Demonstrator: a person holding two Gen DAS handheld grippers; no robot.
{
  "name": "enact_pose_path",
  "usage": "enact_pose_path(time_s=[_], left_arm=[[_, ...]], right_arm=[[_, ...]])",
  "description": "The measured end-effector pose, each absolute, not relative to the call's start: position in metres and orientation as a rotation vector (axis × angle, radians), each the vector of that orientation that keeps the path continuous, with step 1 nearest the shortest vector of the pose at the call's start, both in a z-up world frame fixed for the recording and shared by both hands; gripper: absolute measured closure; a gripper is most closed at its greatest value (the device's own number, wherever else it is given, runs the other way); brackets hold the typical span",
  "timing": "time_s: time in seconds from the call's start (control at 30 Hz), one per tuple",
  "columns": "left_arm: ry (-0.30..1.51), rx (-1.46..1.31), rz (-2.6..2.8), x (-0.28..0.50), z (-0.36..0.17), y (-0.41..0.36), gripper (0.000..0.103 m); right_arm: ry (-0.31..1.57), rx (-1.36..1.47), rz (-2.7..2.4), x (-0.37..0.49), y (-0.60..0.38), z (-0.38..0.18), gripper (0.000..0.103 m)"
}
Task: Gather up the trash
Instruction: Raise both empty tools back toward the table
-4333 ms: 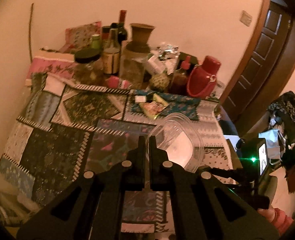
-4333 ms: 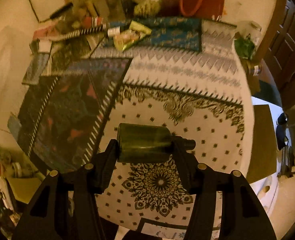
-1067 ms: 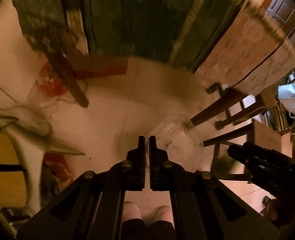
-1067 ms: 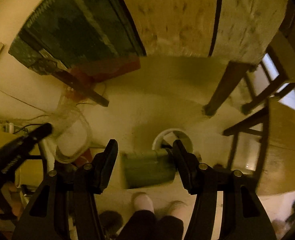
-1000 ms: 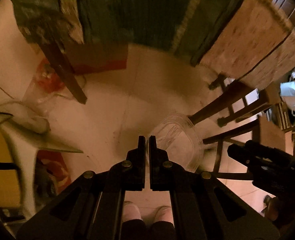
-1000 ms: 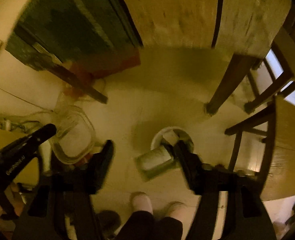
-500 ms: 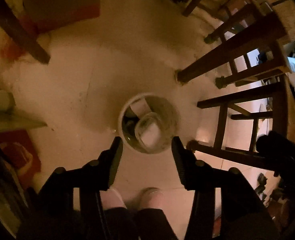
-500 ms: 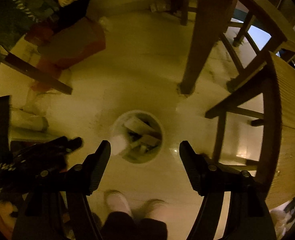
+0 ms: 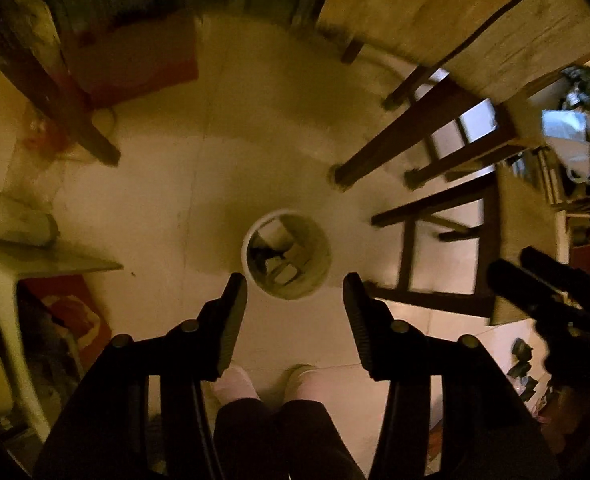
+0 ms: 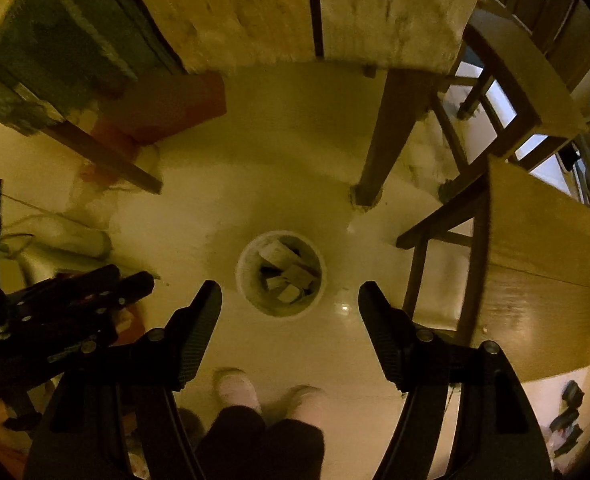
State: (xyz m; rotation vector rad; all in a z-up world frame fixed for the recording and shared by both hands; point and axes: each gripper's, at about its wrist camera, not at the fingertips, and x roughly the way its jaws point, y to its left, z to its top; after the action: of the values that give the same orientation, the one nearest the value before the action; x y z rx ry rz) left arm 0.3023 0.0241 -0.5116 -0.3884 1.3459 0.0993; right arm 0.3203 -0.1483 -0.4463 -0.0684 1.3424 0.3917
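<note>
Pale tiled floor under dim yellow light fills both views, w/ both claws pointing down at it. Left claw is spread wide, nothing between its fingers; right claw likewise spread & holding nothing. Just past the fingertips in each view sits a round white trash bin on the floor — it holds a jumble of pale scraps & boxes, w/ something dark among them in the left view; single items too small to tell apart. Below the claws, person's two feet in light socks & dark trouser legs stand near the bin. In the left view the right claw shows as a dark shape at the right edge; in the right view the left claw shows dark at the left edge. Further out: dark wooden bench legs reach down to the floor, & the light wood underside of the bench spans the top. Wooden chair stands right of the bin, seat pale, legs dark. Reddish box lies on the floor under the bench, upper left. Whitish bundle at far left — blurred, can't tell what.
</note>
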Motion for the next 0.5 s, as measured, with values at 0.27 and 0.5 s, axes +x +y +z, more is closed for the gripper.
enact_pose_path(time_s=[0.27,0.5], left_arm=[[1.156,-0.340,0.095,0.289,-0.354,0.034,0.054],[0.950,-0.249,0.057,0.263,-0.219,0.035,0.054]], right_arm=[[1.190,-0.025,0.397,0.307,-0.147,-0.312,0.035],[1.000,-0.021,0.385,0.280,-0.145,-0.193,0.035]])
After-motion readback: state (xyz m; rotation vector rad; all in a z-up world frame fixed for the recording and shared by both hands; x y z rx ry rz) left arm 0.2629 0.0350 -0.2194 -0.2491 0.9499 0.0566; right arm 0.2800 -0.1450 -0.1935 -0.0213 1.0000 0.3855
